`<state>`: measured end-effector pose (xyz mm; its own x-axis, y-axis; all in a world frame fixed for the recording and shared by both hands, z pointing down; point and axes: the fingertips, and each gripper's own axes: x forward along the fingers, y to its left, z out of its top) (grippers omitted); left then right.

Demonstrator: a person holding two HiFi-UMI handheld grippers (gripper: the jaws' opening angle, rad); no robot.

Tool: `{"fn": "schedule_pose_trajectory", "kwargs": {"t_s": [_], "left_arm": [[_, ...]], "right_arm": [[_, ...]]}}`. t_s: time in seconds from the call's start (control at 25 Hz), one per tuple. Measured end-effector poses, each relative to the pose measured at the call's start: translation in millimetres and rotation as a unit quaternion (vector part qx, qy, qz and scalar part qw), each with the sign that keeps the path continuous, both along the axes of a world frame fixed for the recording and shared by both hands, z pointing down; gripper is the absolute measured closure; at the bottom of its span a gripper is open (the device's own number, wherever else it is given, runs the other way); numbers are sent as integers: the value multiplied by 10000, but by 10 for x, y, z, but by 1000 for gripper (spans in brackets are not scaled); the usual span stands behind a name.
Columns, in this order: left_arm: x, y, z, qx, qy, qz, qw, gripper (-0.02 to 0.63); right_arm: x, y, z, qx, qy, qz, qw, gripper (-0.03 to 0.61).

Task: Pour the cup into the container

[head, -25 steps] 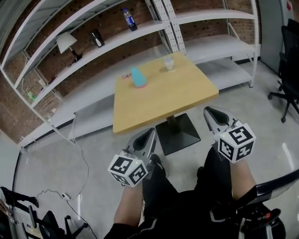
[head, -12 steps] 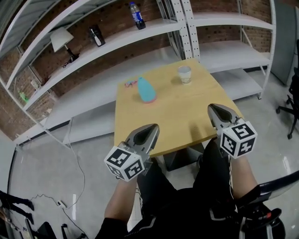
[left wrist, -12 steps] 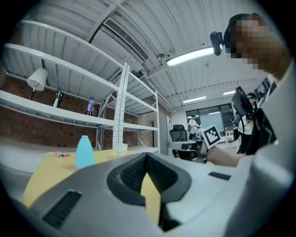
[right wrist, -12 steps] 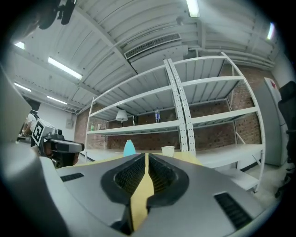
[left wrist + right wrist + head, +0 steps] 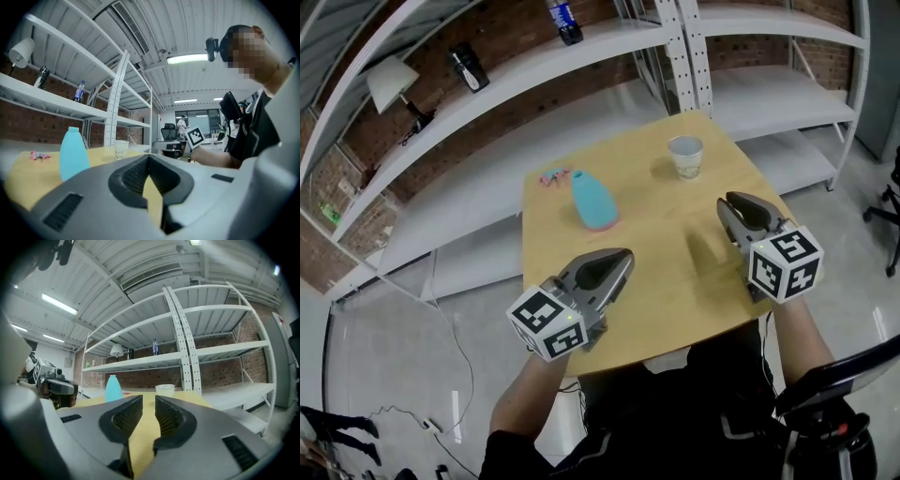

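The cup's (image 5: 685, 156) contents cannot be made out, nor can the small pink thing (image 5: 553, 176) beside the container (image 5: 593, 200). The left gripper's (image 5: 622, 257) fingers (image 5: 129, 177) are pressed together. The right gripper's (image 5: 727, 202) fingers (image 5: 127, 414) are opening, with nothing between them. The cup stands well ahead of the right fingers, the container ahead of the left. They rest on a wooden bench (image 5: 666, 272), with white shelves (image 5: 769, 94) and a brick wall (image 5: 511, 33) behind.
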<state>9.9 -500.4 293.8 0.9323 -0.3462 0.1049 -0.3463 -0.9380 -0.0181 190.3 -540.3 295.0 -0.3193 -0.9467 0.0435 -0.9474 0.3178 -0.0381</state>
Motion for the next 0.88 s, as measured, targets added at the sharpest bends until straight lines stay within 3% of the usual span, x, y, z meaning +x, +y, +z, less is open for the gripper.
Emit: {"fn": "schedule_pose_trajectory", "kwargs": {"t_s": [0.24,0.6,0.88], "left_arm": [[55,-249,107,45,-196,358,9992,612],[-37,-385,189,-91,-159,526,9984,612],[-150,-550,190,-116,-112,255,9995,612]], "right_arm": [[55,-456,95,-317,48,-105,9994,448],[9,-988,159,-647,283,-262,9972,322],[44,-1355,226,-841,359,-229,9956,272]]}}
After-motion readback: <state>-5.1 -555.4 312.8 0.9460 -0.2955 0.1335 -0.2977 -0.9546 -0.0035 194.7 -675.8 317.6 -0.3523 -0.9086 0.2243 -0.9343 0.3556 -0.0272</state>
